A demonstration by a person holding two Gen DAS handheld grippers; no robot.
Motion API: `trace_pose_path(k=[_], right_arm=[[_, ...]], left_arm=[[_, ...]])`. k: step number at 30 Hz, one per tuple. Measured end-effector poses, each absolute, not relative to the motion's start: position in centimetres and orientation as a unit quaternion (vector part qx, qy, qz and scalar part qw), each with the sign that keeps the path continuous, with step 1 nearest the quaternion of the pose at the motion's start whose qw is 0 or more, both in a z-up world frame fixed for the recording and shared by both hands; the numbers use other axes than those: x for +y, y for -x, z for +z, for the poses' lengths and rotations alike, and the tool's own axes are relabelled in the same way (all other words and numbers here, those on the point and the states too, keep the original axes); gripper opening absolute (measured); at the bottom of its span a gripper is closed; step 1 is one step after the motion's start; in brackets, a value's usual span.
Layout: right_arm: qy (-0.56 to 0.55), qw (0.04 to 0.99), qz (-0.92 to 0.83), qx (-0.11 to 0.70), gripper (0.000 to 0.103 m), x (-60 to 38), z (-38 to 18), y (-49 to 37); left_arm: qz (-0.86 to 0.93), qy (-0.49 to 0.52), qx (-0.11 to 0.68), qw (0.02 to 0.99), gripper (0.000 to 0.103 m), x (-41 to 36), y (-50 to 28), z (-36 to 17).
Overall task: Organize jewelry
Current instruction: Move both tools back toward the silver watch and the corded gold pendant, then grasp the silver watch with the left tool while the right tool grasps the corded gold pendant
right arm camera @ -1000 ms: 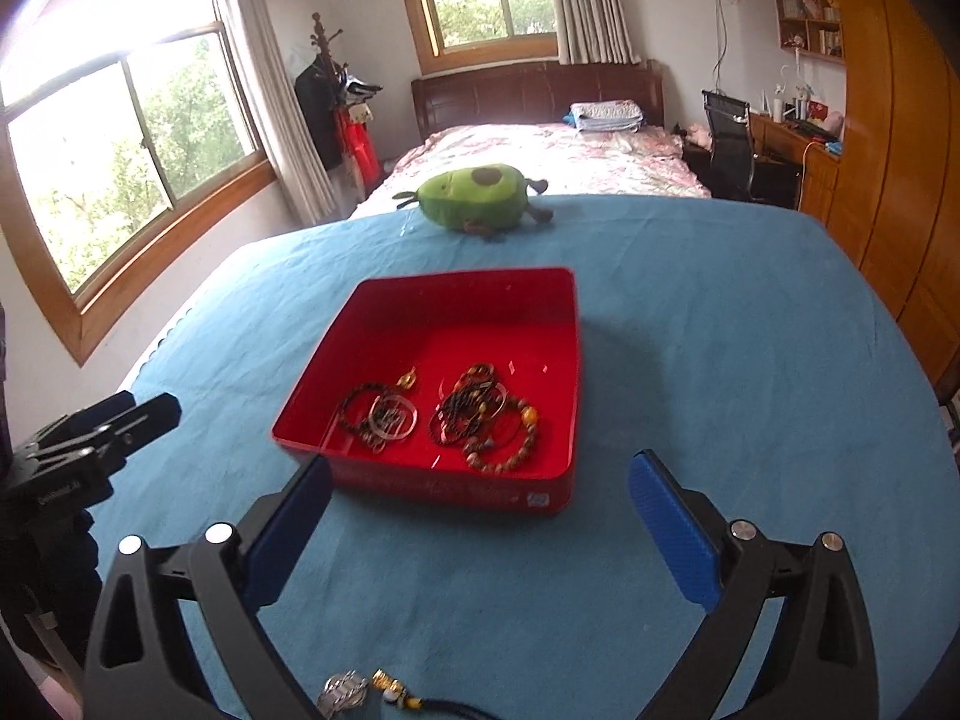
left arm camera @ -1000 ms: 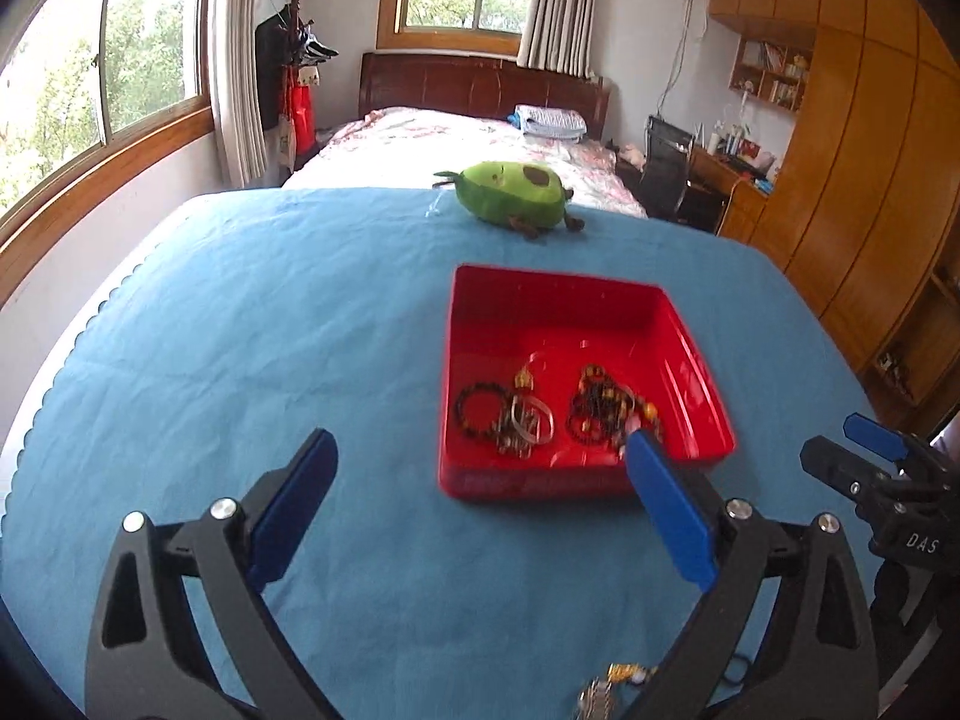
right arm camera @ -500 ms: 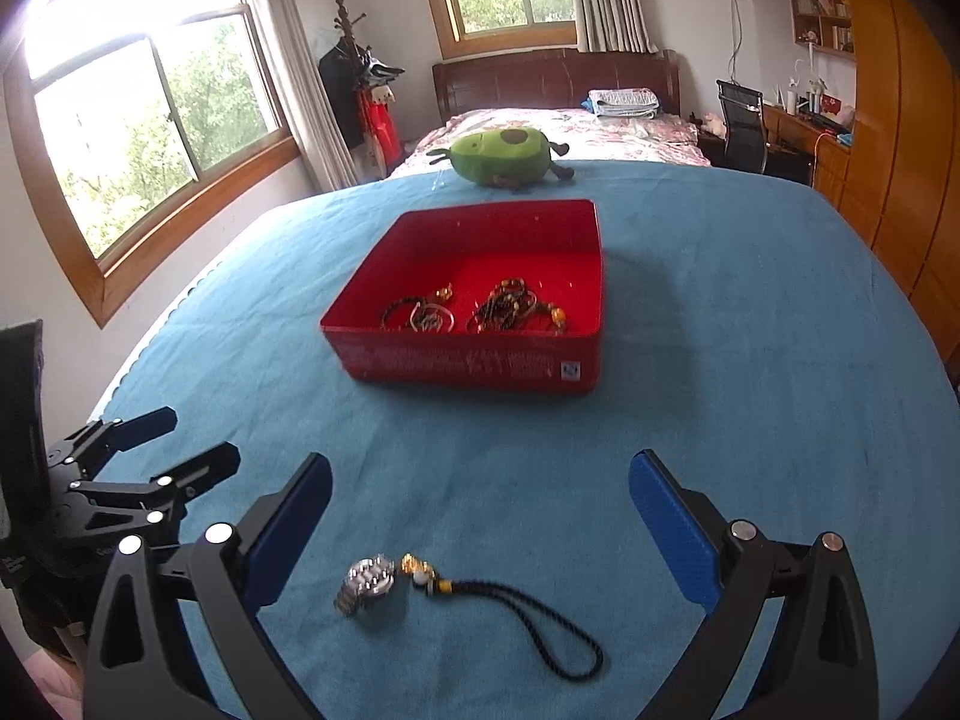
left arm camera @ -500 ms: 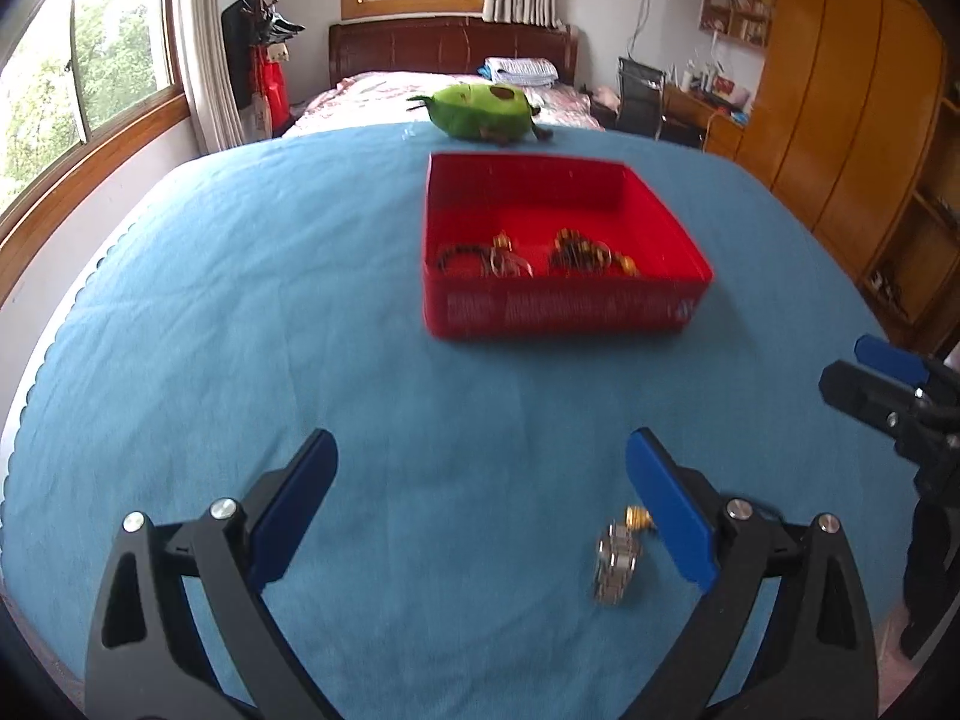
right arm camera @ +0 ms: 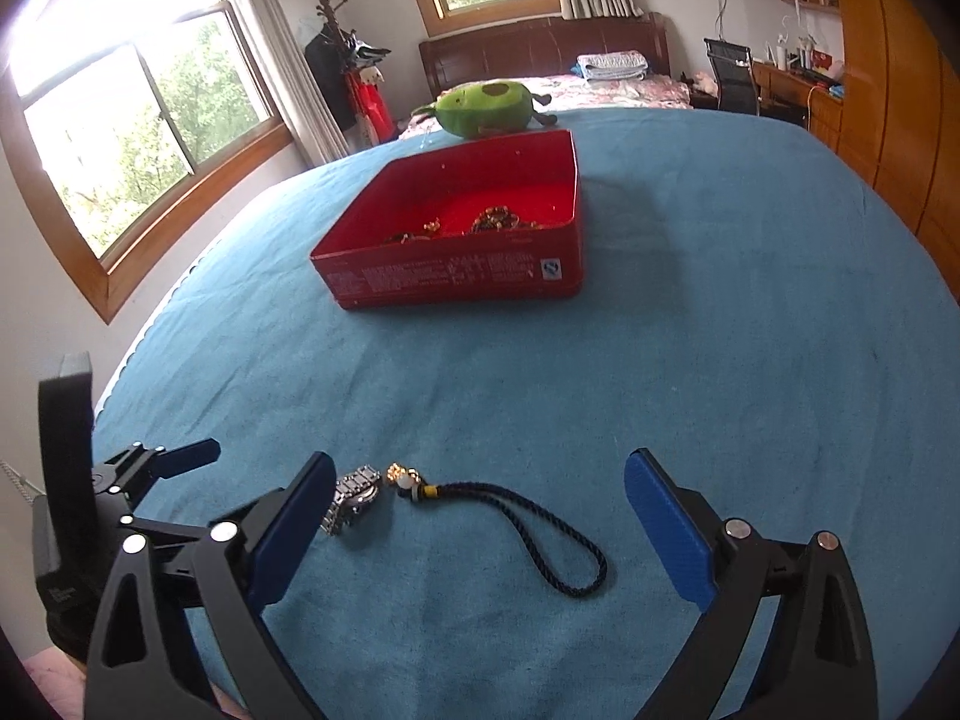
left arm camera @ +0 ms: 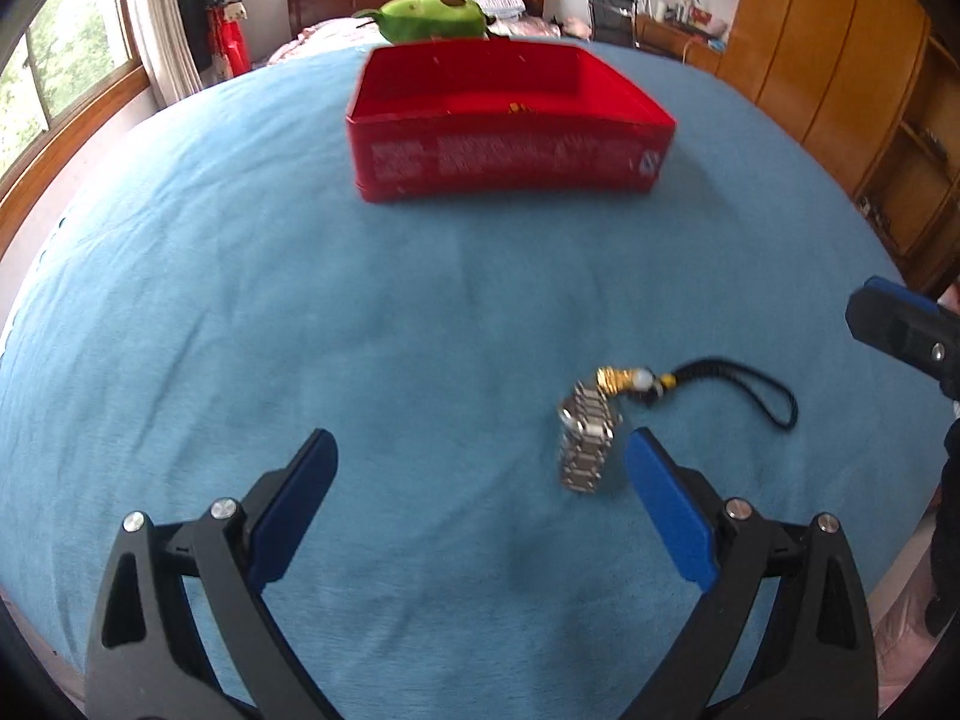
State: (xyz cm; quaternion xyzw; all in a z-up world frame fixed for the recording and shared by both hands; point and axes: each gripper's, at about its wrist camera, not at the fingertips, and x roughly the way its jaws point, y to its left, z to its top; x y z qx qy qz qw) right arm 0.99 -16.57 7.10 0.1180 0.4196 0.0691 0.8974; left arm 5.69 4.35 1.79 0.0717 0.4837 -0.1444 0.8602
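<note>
Left wrist: watch [left arm camera: 585, 441] lies lengthwise, away.

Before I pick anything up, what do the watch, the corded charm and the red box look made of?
Watch: silvery, shiny linked band, likely polished steel. Corded charm: dark twisted cord loop, probably woven textile, with gold-coloured and pale beads at one end; bead material unclear. Red box: glossy red walls with printed text, rounded corners; looks like a painted tin, possibly plastic.

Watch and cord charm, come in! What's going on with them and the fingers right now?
Left gripper open, empty. Right gripper open, empty, jaws just closing slightly. Watch and cord charm on blue cloth, outside red box. Path clear.
</note>
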Motion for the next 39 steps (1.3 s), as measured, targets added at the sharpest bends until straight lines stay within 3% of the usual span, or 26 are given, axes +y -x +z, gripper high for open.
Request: trace_pose_path(k=[9,17,20,24,27,32,39], right_arm=[[-0.123,0.886,0.083,0.44,0.074,-16.9,5.1,-1.0],[-0.127,0.883,0.086,0.444,0.073,-17.4,4.5,-1.3],[-0.127,0.881,0.088,0.446,0.073,-17.3,4.3,-1.5],[-0.127,0.88,0.09,0.449,0.073,-17.3,4.0,-1.7],[-0.125,0.878,0.091,0.453,0.072,-17.4,3.7,-1.9],[-0.122,0.874,0.097,0.46,0.071,-17.3,3.3,-2.4],[-0.124,0.872,0.098,0.464,0.071,-17.5,3.0,-2.7]], left_arm=[[-0.149,-0.086,0.499,0.849,0.095,2.7,-6.0,-0.1],[-0.167,-0.087,0.516,0.836,0.095,1.3,-6.5,-1.2],[-0.169,-0.085,0.525,0.83,0.079,1.0,-7.0,-1.7],[-0.171,-0.076,0.53,0.827,0.075,0.7,-7.8,-2.1],[-0.167,-0.074,0.527,0.83,0.06,0.7,-8.1,-2.0],[-0.17,-0.075,0.524,0.831,0.055,0.6,-8.3,-1.8],[-0.191,-0.067,0.525,0.827,0.019,0.1,-8.0,-1.8]])
